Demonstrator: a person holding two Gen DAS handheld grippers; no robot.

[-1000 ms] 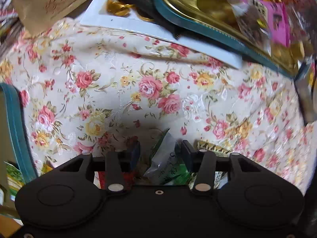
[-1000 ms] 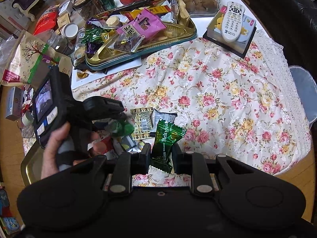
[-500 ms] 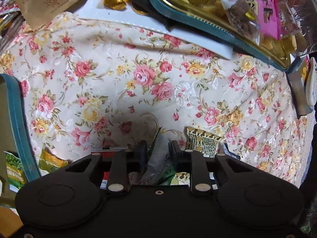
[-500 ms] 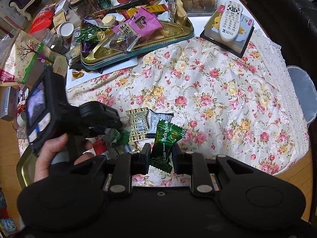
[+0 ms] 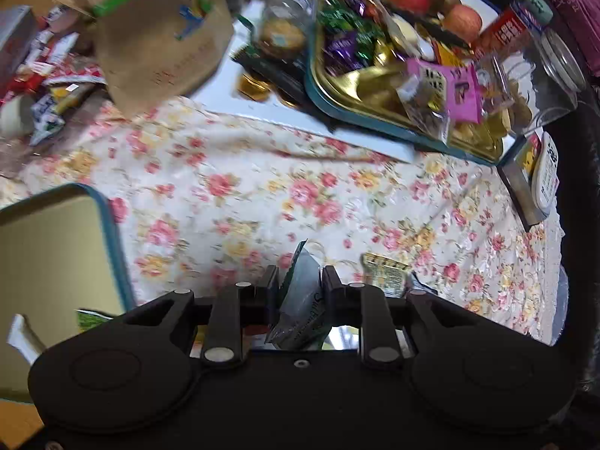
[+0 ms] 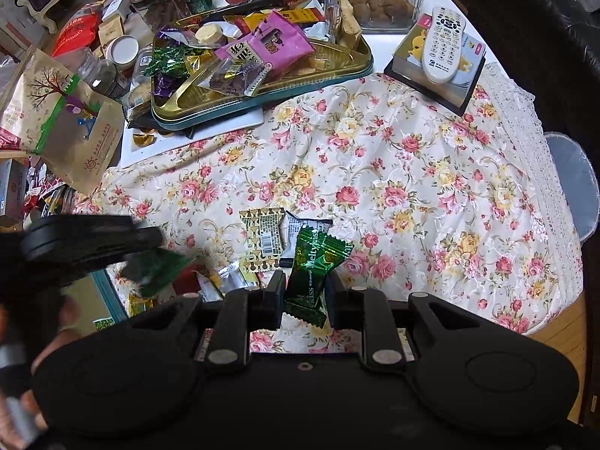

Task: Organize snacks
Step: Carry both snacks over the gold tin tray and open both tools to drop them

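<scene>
Both grippers clamp wrapped sweets clear of the floral tablecloth [image 6: 412, 172], evidently for tray sorting: left gripper [image 5: 300, 281] pinching a grey-green packet [image 5: 300, 300], right gripper [image 6: 303, 285] a green Melty candy [image 6: 315, 270].

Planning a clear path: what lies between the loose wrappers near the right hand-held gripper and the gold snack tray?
In the right wrist view, only bare floral tablecloth separates the loose wrappers from the gold snack tray.
</scene>
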